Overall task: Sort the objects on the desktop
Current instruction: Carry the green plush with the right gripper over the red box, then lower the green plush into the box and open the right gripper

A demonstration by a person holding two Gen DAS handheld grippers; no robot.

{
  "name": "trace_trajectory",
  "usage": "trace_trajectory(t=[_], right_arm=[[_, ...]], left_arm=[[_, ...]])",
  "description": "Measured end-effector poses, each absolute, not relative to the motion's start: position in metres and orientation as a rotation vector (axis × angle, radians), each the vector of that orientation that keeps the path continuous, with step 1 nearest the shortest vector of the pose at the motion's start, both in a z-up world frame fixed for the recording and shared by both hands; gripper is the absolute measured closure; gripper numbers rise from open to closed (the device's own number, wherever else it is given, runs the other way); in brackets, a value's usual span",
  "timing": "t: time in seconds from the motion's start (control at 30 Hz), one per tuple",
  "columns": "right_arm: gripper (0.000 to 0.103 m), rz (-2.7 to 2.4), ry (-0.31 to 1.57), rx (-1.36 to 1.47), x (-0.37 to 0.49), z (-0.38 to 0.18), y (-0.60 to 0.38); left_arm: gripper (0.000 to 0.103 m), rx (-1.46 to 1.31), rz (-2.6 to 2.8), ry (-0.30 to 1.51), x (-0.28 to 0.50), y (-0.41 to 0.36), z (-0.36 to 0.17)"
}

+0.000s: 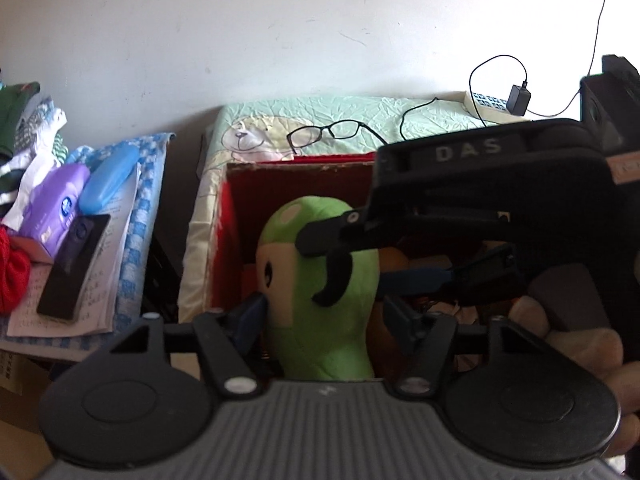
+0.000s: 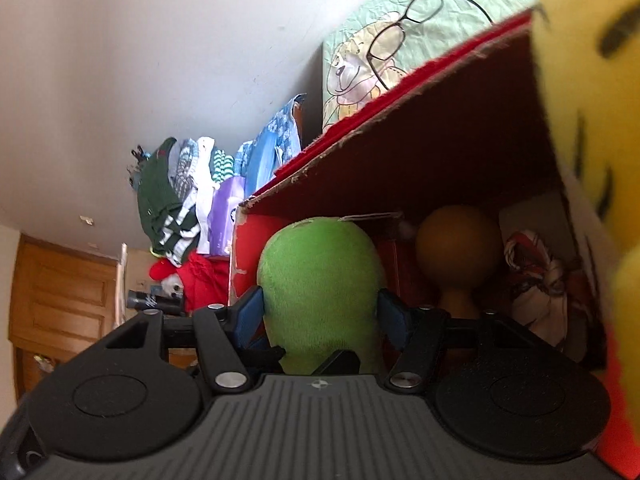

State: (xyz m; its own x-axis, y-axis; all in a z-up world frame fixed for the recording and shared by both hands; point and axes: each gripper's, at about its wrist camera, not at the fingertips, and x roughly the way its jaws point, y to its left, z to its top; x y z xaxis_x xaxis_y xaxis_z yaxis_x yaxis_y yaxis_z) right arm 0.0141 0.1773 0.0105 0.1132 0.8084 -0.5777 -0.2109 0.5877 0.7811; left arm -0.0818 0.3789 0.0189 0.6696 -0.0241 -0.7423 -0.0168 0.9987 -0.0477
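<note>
The green plush toy (image 2: 320, 276) is gripped by the right gripper (image 2: 320, 312), its blue pads pressed against either side of the soft body, and it is held inside the red cardboard box (image 2: 384, 120), so the step in hand is judged to be the placing of the toy among things already sorted; just beyond and to the right of those fingers a brown round-headed object (image 2: 458, 248) and a red-and-white wrapped bundle (image 2: 536, 276) are seen lying in the box. The left gripper (image 1: 324, 312) is spread wide on either side of the same toy; its pads seem to stand clear of the plush, though the fisheye view leaves this uncertain. Next, a release by the right gripper is called for once the toy is bedded, then a withdrawal upward clear of the box wall; the spectacles (image 1: 326, 133), far ahead of the left gripper on the green cloth (image 1: 400, 114), are judged still unsorted.
</note>
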Motion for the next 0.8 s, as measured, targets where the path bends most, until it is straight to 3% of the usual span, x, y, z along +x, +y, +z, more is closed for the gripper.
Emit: trace_trajectory(t=[0.17,0.23,0.33,0.43,0.6,0.8], right_arm=[[0.035,0.797,1.227,0.590,0.014,0.012,0.167],[0.035,0.788,1.193,0.599,0.011,0.016,0.164],[0.032,0.805,1.150,0.635,0.008,0.022,0.155],[0.034,0.763,1.128,0.617,0.006,0.025,0.148],[0.047,0.725,1.120,0.607,0.005,0.024,0.144],[0.049,0.709,1.174,0.543,0.008,0.016,0.160]], left_arm=[[0.033,-0.042,-0.025,0.828,-0.083,0.379,0.019],[0.019,-0.049,-0.049,0.810,-0.089,0.377,0.020],[0.011,-0.054,-0.077,0.758,-0.100,0.375,0.025],[0.011,-0.051,-0.090,0.711,-0.108,0.376,0.029],[0.011,-0.127,-0.155,0.642,-0.116,0.389,0.037],[0.011,-0.160,-0.220,0.647,-0.108,0.390,0.033]])
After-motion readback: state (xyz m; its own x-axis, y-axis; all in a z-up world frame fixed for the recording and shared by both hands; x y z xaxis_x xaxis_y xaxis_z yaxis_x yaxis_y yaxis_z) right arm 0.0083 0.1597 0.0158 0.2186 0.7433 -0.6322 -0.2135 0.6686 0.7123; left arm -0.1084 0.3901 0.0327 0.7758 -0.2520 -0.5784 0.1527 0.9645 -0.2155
